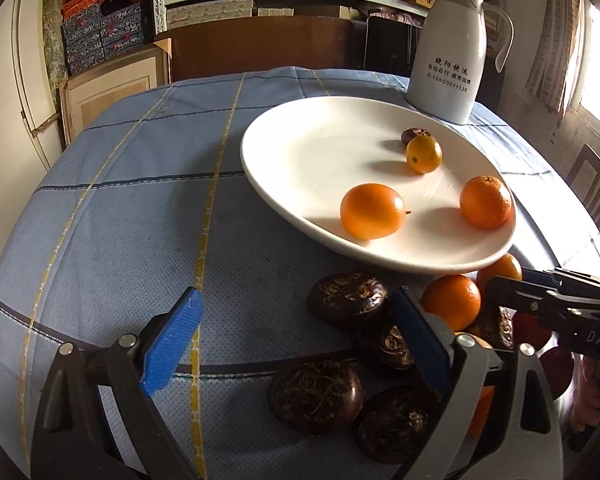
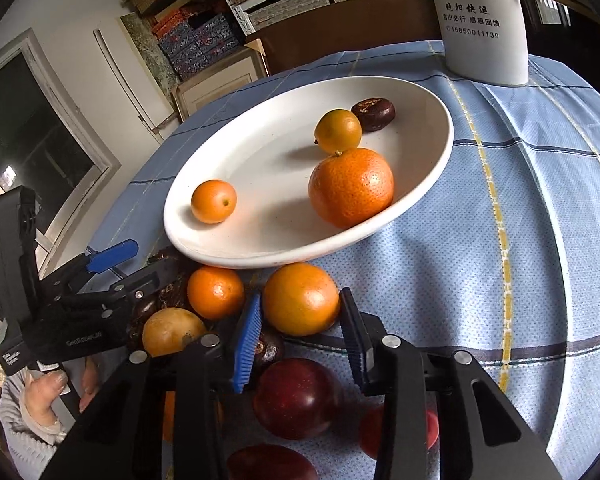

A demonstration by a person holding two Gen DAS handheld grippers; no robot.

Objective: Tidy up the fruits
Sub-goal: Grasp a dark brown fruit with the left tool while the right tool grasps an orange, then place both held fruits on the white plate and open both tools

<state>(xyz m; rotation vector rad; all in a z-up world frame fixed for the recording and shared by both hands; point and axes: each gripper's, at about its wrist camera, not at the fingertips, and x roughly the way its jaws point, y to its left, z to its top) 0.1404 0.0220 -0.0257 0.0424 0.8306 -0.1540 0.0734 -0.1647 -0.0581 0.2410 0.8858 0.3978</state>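
Observation:
A white oval plate (image 1: pixel 300 148) (image 2: pixel 260 152) holds two small smooth orange fruits (image 1: pixel 372 211) (image 1: pixel 423 154), a mandarin (image 2: pixel 351 188) and one dark brown fruit (image 2: pixel 373 109). In front of it a loose pile lies on the cloth: several dark brown fruits (image 1: pixel 350 300), oranges (image 2: pixel 215 292), a yellowish fruit (image 2: pixel 172 332) and dark red fruits (image 2: pixel 298 398). My right gripper (image 2: pixel 301 300) is shut on an orange (image 2: pixel 300 296), one pad against each of its sides. My left gripper (image 1: pixel 296 300) stands wide open low over the dark brown fruits, touching none. It also shows in the right wrist view as the left gripper (image 2: pixel 130 268).
A white jug (image 1: pixel 448 52) with printed text stands behind the plate at the far right. The blue checked tablecloth (image 1: pixel 120 220) covers a round table. Shelves of boxes and a framed panel line the wall behind. A wooden chair (image 1: pixel 592 184) is at the right edge.

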